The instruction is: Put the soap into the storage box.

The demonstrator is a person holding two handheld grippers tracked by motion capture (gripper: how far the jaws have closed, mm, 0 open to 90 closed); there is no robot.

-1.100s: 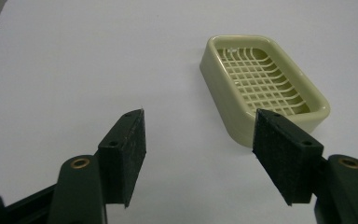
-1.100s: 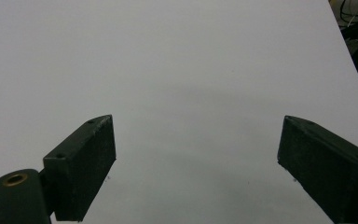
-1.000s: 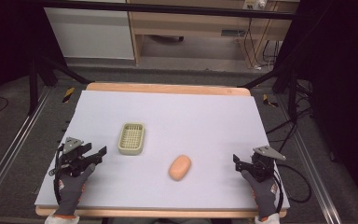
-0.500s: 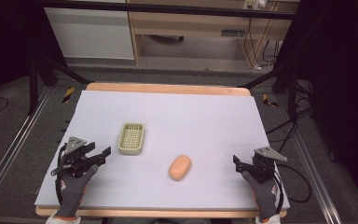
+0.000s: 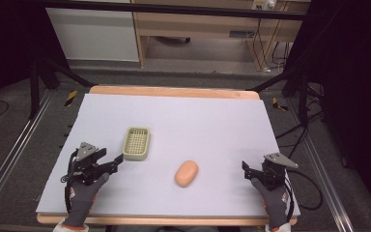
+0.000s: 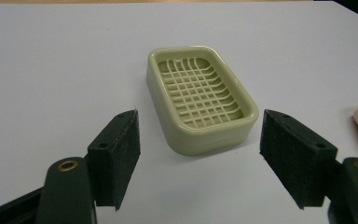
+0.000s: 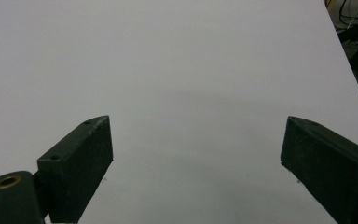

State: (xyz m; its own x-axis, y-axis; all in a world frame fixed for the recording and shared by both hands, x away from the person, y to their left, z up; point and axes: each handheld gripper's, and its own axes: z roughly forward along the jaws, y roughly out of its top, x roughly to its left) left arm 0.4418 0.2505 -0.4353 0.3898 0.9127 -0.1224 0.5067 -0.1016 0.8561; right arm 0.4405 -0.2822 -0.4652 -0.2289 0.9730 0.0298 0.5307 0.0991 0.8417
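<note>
A soap dish is being reached for on the white table (image 5: pixel 212 121).

The green soap dish (image 5: pixel 137 143) is seen at 10 o'clock from the orange soap (image 5: pixel 186 173), near it. The left gripper (image 6: pixel 198 154) is spread wide, just before the dish. The right gripper (image 7: pixel 196 154) is spread too, over bare table. The dish could be pushed away if one jaw is bumped into its rim.

Left gripper (image 5: pixel 117 160) held low, jaws spread wide. Right gripper (image 5: pixel 246 169) likewise low, jaws wide apart, nothing held.
</note>
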